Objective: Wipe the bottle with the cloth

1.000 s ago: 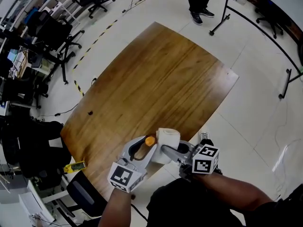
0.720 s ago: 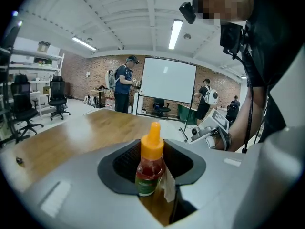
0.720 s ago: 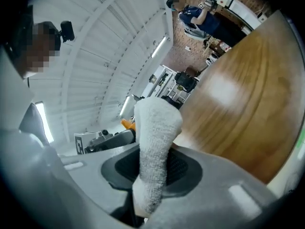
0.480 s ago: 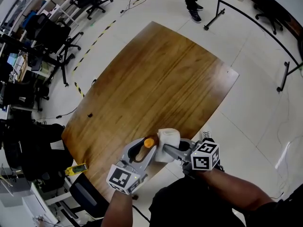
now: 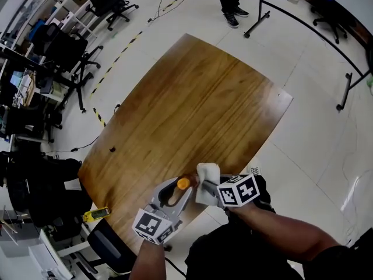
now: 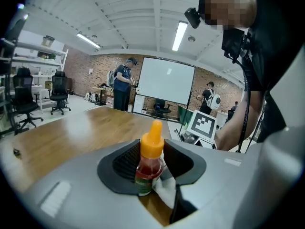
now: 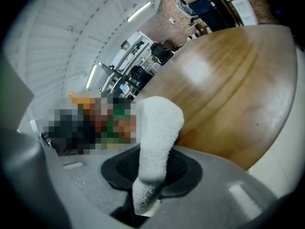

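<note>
Pale floor lies wide along the worktop's right edge, with office chairs crowding the left side and someone's shoes beyond the far corner. The worktop's wood stretches broad from that corner down to the near edge, where both tongs meet. The left tongs pinch a small bottle upright by its body, the orange cap standing above the pads, right over the near edge. The right tongs come in from the right, clamped on a white cloth whose free end rises past the pads and touches the bottle's lower side.
</note>
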